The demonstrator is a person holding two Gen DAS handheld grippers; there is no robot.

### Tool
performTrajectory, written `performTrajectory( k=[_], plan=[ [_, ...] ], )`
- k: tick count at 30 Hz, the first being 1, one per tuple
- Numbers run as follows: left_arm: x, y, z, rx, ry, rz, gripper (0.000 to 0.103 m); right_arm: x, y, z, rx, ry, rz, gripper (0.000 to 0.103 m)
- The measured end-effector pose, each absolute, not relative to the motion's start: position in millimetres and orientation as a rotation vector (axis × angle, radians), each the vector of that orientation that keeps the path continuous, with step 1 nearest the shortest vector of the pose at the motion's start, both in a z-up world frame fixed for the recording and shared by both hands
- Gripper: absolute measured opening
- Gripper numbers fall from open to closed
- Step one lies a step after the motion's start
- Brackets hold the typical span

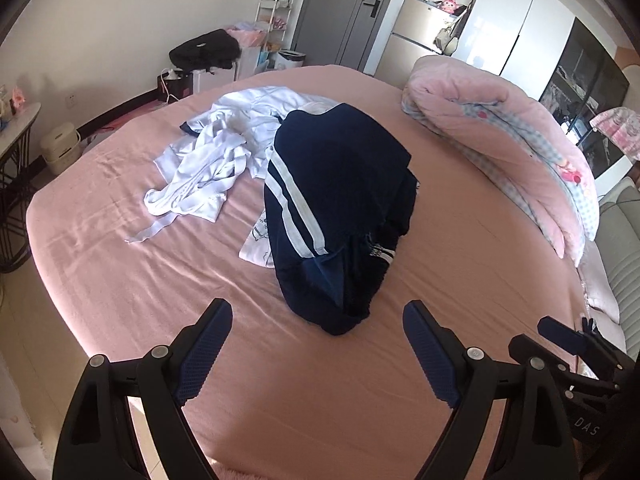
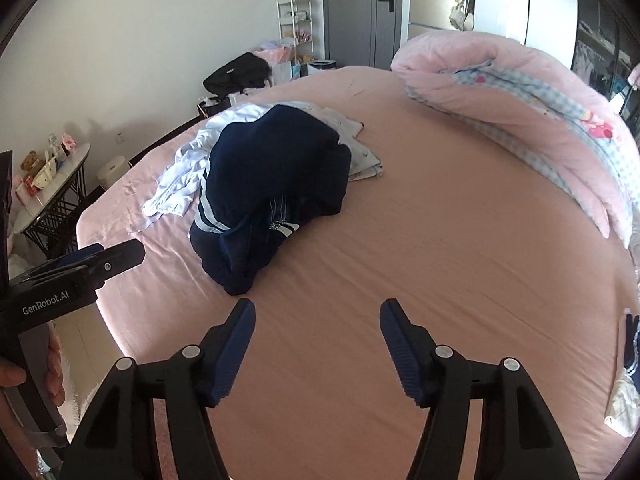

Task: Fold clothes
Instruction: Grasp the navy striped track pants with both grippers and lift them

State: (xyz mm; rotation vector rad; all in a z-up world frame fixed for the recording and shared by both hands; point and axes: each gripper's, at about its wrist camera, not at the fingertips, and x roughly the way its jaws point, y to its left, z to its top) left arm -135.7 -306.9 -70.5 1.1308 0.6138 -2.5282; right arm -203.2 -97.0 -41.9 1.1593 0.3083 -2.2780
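A crumpled navy garment with white stripes [image 1: 340, 208] [image 2: 268, 196] lies heaped in the middle of the pink bed [image 1: 460, 300] [image 2: 460, 260]. Behind it and to its left sprawls a pale blue-white garment [image 1: 216, 152] [image 2: 180, 180]. A light folded piece [image 2: 360, 152] lies at the heap's far right. My left gripper [image 1: 318, 322] is open just short of the navy heap's near end, nothing between its fingers. My right gripper [image 2: 318, 318] is open over bare sheet, to the right of the heap's near end, holding nothing.
A rolled pink quilt [image 1: 500, 132] [image 2: 520, 108] runs along the bed's right side. Small cloth items [image 2: 628, 380] lie at the right edge. A side table [image 2: 52, 192], a black bag [image 1: 204, 50], shelves [image 1: 278, 4] and a door [image 1: 344, 8] stand beyond the bed. A hand [image 2: 24, 376] holds the left gripper's handle.
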Motion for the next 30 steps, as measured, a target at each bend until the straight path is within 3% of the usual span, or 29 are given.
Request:
performTrajectory(
  k=[11,13,14,18,20,22,23,25,30],
  plan=[
    [-203,-348,-165,1.265,0.784,-2.327,0.082,-310,-186,-131,1.374,0.212,-2.181,0.064],
    [-206,-348,-173,1.256,0.799,-2.33,0.075,-314,-197,-139,1.389,0.212,-2.163,0.064],
    [-206,-348,-175,1.228,0.806,-2.348,0.067,-316,-200,-141,1.385,0.216,-2.164,0.064],
    [-208,-346,-184,1.202,0.773,-2.354,0.055,-323,-213,-156,1.401,0.203,-2.146,0.064],
    [-209,-343,-187,1.211,0.779,-2.376,0.043,-324,-219,-167,1.425,0.189,-2.111,0.057],
    [-212,-332,-186,1.231,0.738,-2.409,0.024,-319,-225,-169,1.433,0.178,-2.07,0.017],
    [-213,-325,-185,1.239,0.7,-2.425,0.018,-316,-228,-170,1.435,0.173,-2.049,0.011],
    [-213,-314,-184,1.248,0.66,-2.455,0.01,-304,-231,-161,1.401,0.219,-2.074,0.006],
    [-196,-295,-182,1.228,0.704,-2.511,0.009,-281,-209,-129,1.363,0.22,-2.167,0.004]
  ],
)
